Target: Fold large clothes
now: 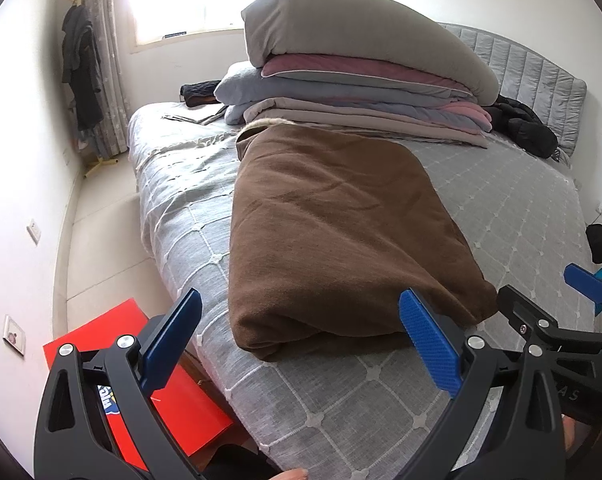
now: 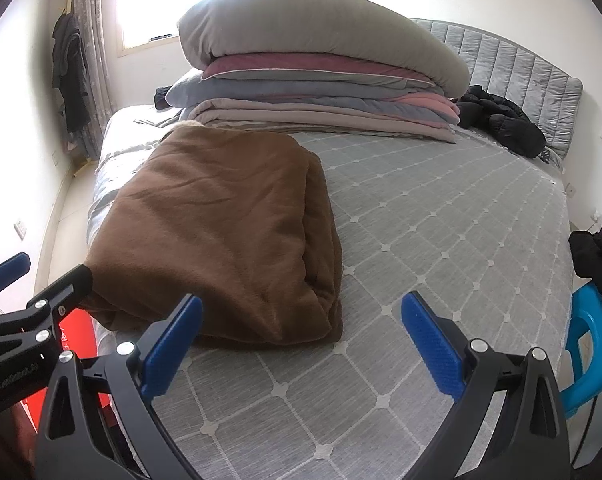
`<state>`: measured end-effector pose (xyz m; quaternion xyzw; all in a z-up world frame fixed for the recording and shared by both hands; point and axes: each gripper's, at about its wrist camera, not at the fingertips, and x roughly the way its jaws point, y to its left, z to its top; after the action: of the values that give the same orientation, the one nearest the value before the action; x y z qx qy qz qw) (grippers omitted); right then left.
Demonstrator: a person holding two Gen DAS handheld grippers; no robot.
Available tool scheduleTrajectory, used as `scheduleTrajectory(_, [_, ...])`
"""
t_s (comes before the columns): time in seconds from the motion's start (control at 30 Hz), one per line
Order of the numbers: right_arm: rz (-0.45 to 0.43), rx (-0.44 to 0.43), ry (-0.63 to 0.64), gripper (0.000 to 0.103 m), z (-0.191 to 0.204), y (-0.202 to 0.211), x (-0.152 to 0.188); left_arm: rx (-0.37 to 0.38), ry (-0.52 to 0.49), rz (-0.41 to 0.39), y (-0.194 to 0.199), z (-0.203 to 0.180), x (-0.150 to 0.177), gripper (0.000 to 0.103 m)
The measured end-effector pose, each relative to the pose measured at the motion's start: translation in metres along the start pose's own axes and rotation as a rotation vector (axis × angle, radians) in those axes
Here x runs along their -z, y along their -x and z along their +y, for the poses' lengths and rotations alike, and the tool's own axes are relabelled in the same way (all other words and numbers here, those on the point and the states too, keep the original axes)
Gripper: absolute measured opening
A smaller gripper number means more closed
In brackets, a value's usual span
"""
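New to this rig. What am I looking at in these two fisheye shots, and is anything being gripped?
No robot: a person holds a two-finger clamp in each hand, each carrying a forward-looking camera. One picture looks along the left gripper, the other along the right gripper; each also glimpses its neighbour at the frame's edge. Both stand open with blue pads, holding nothing. On the grey bed lies a folded brown garment; behind it is a stack of bedding and a black jacket.

The garment (image 1: 333,236) is plain brown; the bed cover (image 2: 441,232) is grey with a white grid pattern.
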<state>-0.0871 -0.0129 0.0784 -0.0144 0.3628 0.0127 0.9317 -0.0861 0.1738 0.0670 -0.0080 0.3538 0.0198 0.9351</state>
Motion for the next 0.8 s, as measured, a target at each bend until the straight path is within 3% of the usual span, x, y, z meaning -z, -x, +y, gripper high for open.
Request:
scheduleTrajectory(0.4, [0.006, -0.016, 0.01, 0.096, 0.003, -0.002, 0.0, -0.021, 0.015, 0.042, -0.004, 0.005, -0.002, 0.095])
scheduleTrajectory(0.57, [0.009, -0.019, 0.01, 0.096, 0.004, -0.003, 0.0, 0.081, 0.097, 0.1, -0.011, 0.018, -0.003, 0.095])
scheduleTrajectory(0.77, [0.018, -0.031, 0.009, 0.096, 0.004, -0.006, 0.0, 0.035, 0.122, 0.075, -0.011, 0.024, -0.003, 0.095])
scheduleTrajectory(0.8, [0.02, -0.033, 0.009, 0.096, 0.004, -0.007, 0.0, -0.027, 0.137, 0.069, -0.009, 0.025, -0.001, 0.095])
